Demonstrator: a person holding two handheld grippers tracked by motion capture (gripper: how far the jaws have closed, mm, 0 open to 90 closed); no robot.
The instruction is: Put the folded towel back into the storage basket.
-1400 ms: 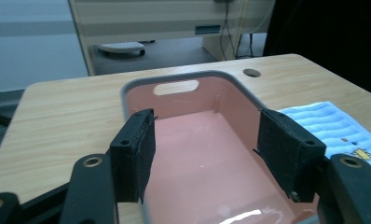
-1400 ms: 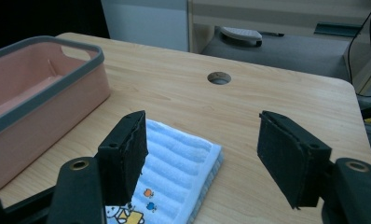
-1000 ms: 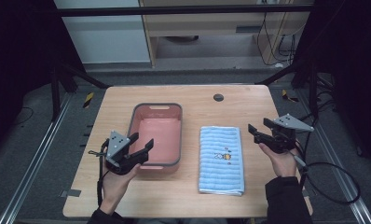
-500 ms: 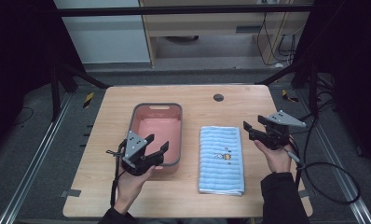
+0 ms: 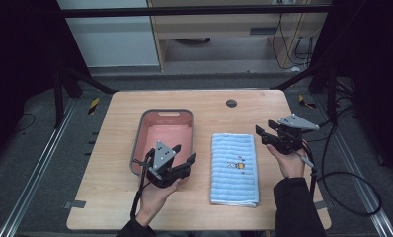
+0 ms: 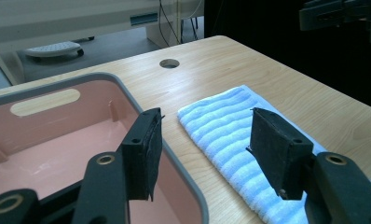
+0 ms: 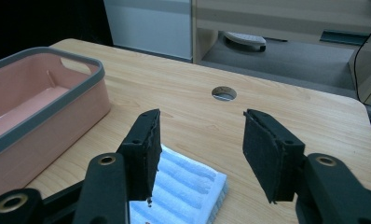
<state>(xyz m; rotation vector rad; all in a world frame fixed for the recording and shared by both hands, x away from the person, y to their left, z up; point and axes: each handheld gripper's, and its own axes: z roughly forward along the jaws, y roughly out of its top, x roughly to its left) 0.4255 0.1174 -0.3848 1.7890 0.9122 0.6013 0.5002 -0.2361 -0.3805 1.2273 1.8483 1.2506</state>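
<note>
Here, left to right:
Basin point(image 5: 165, 136): pink, empty, just left of the towel, likely the destination.
Left gripper point(image 5: 180, 154): jaws apart, just narrowing, holding nothing, over the basin's near corner.
Towel point(image 5: 234, 168): folded flat on the table point(image 5: 110, 197).
Right gripper point(image 5: 264, 131): jaws wide, closing, holding nothing, at the towel's far corner.

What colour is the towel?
Light blue with white ribbed stripes; the towel shows best in the high view.
</note>
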